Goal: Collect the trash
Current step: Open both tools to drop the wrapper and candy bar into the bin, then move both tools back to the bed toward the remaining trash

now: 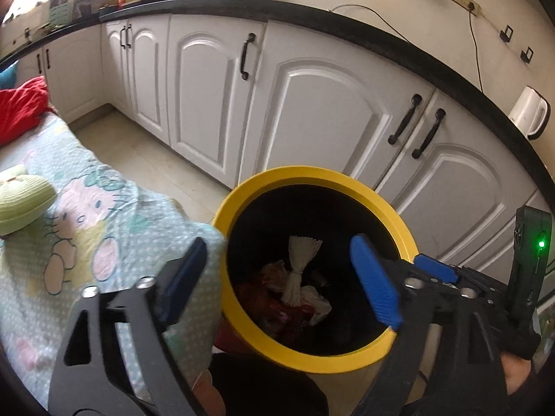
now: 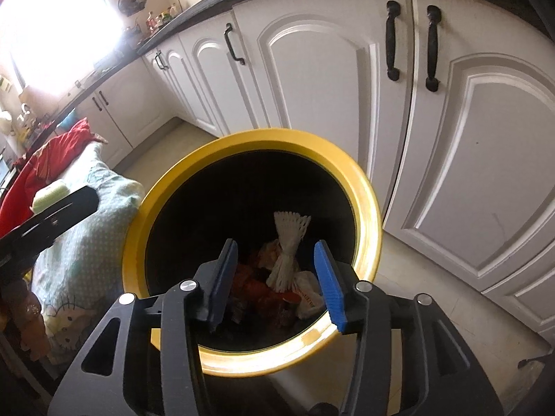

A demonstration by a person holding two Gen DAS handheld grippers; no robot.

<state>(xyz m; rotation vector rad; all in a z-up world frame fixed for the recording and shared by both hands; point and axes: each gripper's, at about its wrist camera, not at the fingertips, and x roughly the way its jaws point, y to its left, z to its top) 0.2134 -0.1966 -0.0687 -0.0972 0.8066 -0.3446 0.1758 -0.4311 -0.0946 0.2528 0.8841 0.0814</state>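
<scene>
A round bin with a yellow rim (image 1: 242,194) (image 2: 367,208) and a dark inside stands on the floor by the cabinets. At its bottom lie a white foam net sleeve (image 1: 298,270) (image 2: 288,242), red wrappers (image 1: 263,298) (image 2: 253,280) and crumpled pale paper (image 2: 308,294). My left gripper (image 1: 279,242) hangs over the bin's mouth, jaws wide apart, with nothing between its blue pads. My right gripper (image 2: 275,243) is also above the opening, open and holding nothing; the trash shows well below its fingers.
White cabinet doors (image 1: 322,111) with black handles run behind the bin under a black counter (image 1: 399,34). A surface covered with a cartoon-print cloth (image 1: 86,215) adjoins the bin's left side, bearing a green knitted item (image 1: 24,201) and a red cloth (image 1: 20,107). A white kettle (image 1: 527,111) stands on the counter.
</scene>
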